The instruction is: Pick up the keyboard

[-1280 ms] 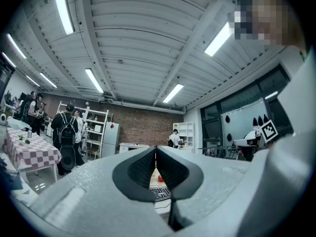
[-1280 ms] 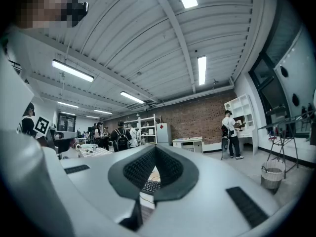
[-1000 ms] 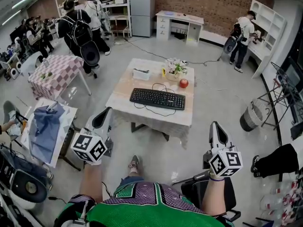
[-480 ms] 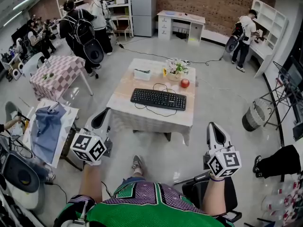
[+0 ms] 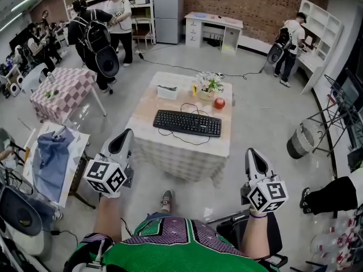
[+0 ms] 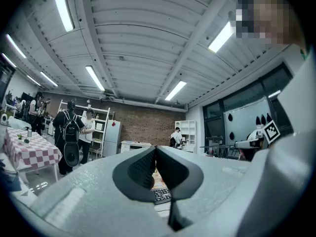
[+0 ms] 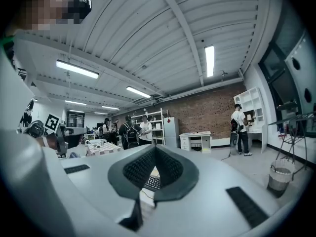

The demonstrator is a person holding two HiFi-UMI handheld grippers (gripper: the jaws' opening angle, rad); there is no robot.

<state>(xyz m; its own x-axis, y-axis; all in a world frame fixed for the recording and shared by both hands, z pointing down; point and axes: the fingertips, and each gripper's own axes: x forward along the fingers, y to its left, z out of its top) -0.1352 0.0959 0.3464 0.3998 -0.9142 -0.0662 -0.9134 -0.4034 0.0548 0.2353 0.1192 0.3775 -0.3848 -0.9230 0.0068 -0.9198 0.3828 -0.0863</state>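
Observation:
A black keyboard [image 5: 188, 123] lies on a low table [image 5: 170, 152] with a pale cloth, its black cable looping around it. My left gripper [image 5: 126, 134] is held level, short of the table's near left corner, jaws shut and empty. My right gripper [image 5: 253, 152] hangs off the near right corner, also shut with nothing in it. In the left gripper view the keyboard [image 6: 161, 195] peeks out below the closed left gripper [image 6: 156, 154]. In the right gripper view a part of the keyboard [image 7: 152, 182] shows under the closed right gripper [image 7: 155, 153].
On the table behind the keyboard stand a tissue box [image 5: 168, 90], a flower pot [image 5: 207, 86] and a red apple [image 5: 219, 103]. A checkered table [image 5: 59, 89] and a stand with blue cloth [image 5: 52, 154] are at left. A bin [image 5: 300, 140] is at right. Several people stand far off.
The table and keyboard have come slightly nearer in the head view as both shut grippers moved forward toward it. People in the background have shifted.

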